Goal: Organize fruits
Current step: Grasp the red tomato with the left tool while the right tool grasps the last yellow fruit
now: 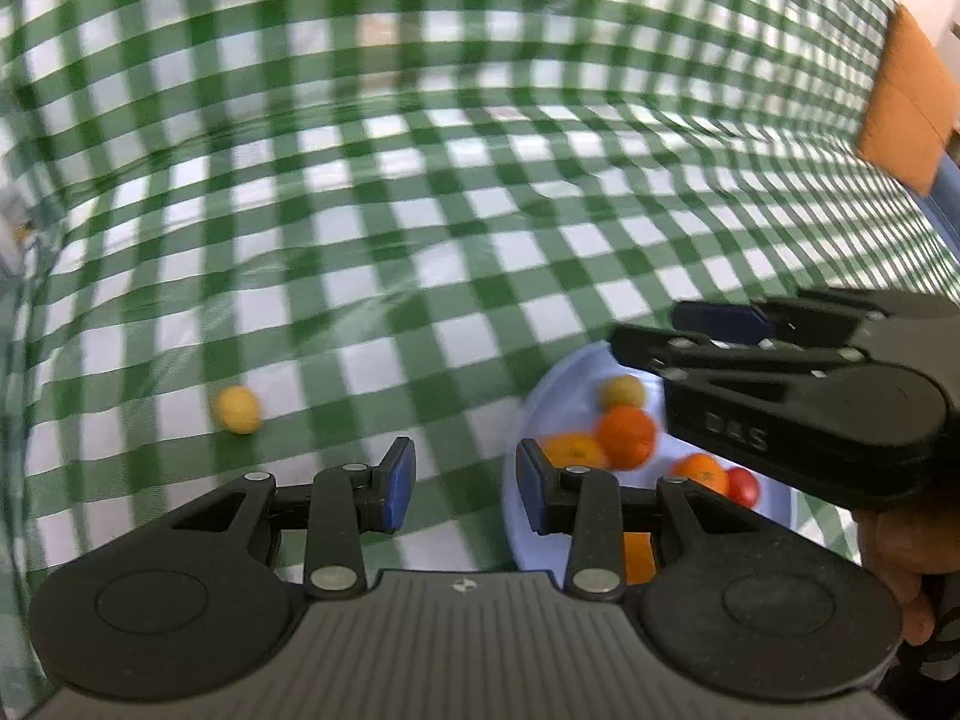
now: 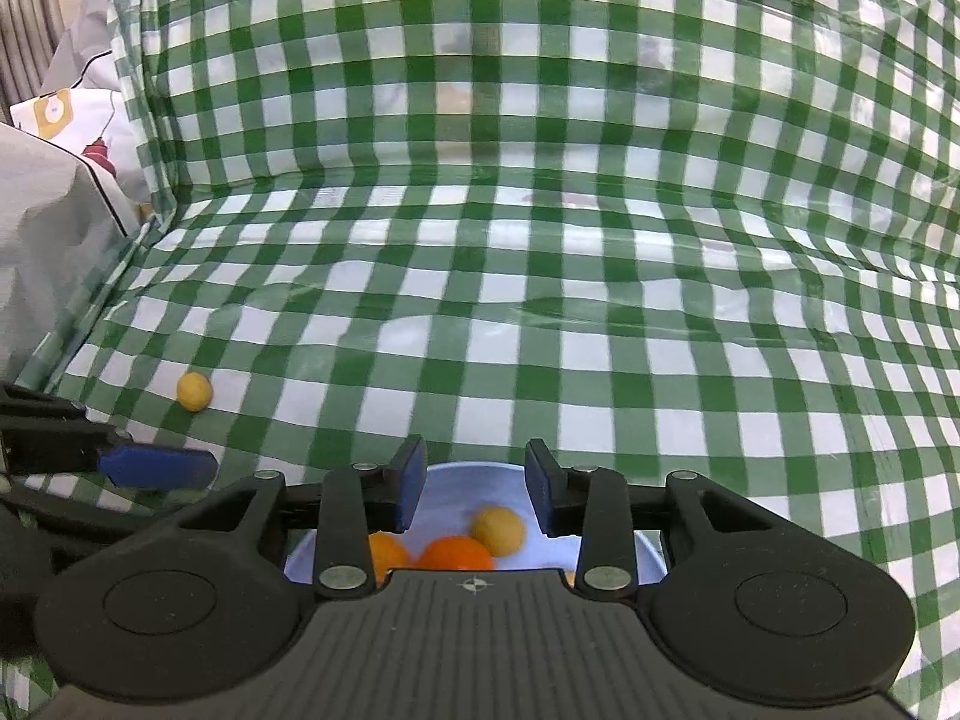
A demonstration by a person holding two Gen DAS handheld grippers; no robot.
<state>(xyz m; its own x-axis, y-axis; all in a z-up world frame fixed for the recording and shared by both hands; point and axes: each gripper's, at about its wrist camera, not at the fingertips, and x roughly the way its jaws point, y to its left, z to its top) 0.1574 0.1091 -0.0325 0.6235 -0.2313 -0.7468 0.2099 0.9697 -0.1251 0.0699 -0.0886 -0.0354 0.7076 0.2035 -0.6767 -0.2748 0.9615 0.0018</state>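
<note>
A pale blue plate (image 1: 567, 375) holds oranges (image 1: 627, 435), a small yellow fruit (image 1: 623, 391) and a red tomato (image 1: 744, 486). One small yellow fruit (image 1: 238, 410) lies loose on the green checked cloth to the left. My left gripper (image 1: 465, 483) is open and empty, just left of the plate's rim. My right gripper (image 1: 690, 333) hovers over the plate. In the right wrist view my right gripper (image 2: 474, 489) is open and empty above the plate (image 2: 480, 477), with the yellow fruit (image 2: 497, 531) and oranges (image 2: 456, 552) below it. The loose yellow fruit (image 2: 194, 392) lies far left there.
The green and white checked cloth (image 1: 420, 210) covers the table and rises up behind it. An orange cushion (image 1: 906, 102) on a blue chair is at far right. Grey and white fabric (image 2: 54, 192) lies at the left edge. My left gripper's blue pad (image 2: 157, 468) shows at left.
</note>
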